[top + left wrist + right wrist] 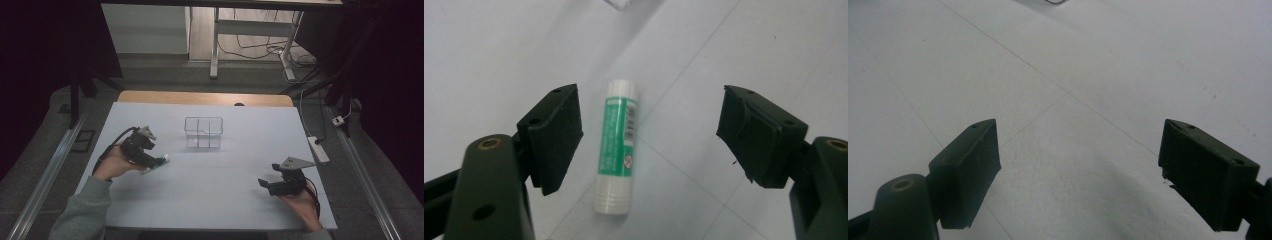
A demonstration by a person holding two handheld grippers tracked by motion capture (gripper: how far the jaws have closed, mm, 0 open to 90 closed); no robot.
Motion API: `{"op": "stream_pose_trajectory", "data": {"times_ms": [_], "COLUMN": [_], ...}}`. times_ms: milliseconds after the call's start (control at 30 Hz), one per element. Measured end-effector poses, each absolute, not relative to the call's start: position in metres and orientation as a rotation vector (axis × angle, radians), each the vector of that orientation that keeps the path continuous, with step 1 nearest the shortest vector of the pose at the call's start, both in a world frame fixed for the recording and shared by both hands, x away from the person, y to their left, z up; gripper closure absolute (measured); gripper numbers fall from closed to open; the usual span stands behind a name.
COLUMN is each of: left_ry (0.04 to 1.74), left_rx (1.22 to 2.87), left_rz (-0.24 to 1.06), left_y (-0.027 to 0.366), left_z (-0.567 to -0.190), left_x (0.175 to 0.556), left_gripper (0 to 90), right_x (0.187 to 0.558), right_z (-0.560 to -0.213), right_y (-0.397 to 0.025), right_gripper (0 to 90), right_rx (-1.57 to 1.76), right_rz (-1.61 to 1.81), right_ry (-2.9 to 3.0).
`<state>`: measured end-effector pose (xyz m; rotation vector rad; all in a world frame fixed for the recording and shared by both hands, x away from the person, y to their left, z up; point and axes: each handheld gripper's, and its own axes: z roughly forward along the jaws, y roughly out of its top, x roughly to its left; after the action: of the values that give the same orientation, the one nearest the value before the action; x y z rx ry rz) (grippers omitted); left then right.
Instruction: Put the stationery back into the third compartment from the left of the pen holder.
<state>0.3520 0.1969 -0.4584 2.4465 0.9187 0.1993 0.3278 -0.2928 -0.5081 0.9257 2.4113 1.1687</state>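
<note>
Two grippers: one in each hand, both over the table, well apart from each other.
Table (210,200): covered with a white sheet; a strip of bare wood shows at the far edge. Largest thing here, with wide bare sheet across the middle and front.
Floor: grey, with rails along both sides of the table; a power strip (318,149) lies just off the right edge.
Box (203,132): clear, open-topped, parted into four compartments by a cross wall; stands on the far middle of the sheet. All four compartments look empty, though the walls are faint in the high view.
Left gripper (159,161): held at the left of the sheet, nearer than the box and left of it, pointing right. Jaws spread wide, holding nothing.
Right gripper (262,183): held near the front right corner, pointing left. Jaws spread wide over bare sheet, nothing between them.
Glue stick (618,146): white tube with a green label, lying flat on the sheet between the left jaws, closer to the left-hand pad in the left gripper view, touching neither. Its cap end points away from the camera.
Open room: bare sheet lies between the stick and the box, and between the two grippers.
Edges: the right hand sits close to the front and right edges; the left hand is near the left edge.
</note>
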Motion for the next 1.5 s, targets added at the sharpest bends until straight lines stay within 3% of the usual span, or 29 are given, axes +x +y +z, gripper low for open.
{"op": "stream_pose_trajectory", "data": {"times_ms": [800, 1267, 1500], "left_ry": [1.053, 1.010, 0.980], "left_rx": [2.604, 2.701, 2.726], "left_rz": [0.179, 0.121, 0.100], "left_y": [0.204, 0.205, 0.207], "left_z": [-0.494, -0.508, -0.510], "left_x": [0.361, 0.369, 0.370], "left_gripper": [20.2, 37.1, 51.3], "right_x": [0.328, 0.325, 0.325], "right_z": [-0.508, -0.508, -0.508], "right_y": [-0.291, -0.293, -0.292], "right_gripper": [15.7, 15.7, 15.8], "right_rx": [0.926, 0.927, 0.925], "right_rz": [1.177, 1.165, 1.155], "right_ry": [2.420, 2.415, 2.417]}}
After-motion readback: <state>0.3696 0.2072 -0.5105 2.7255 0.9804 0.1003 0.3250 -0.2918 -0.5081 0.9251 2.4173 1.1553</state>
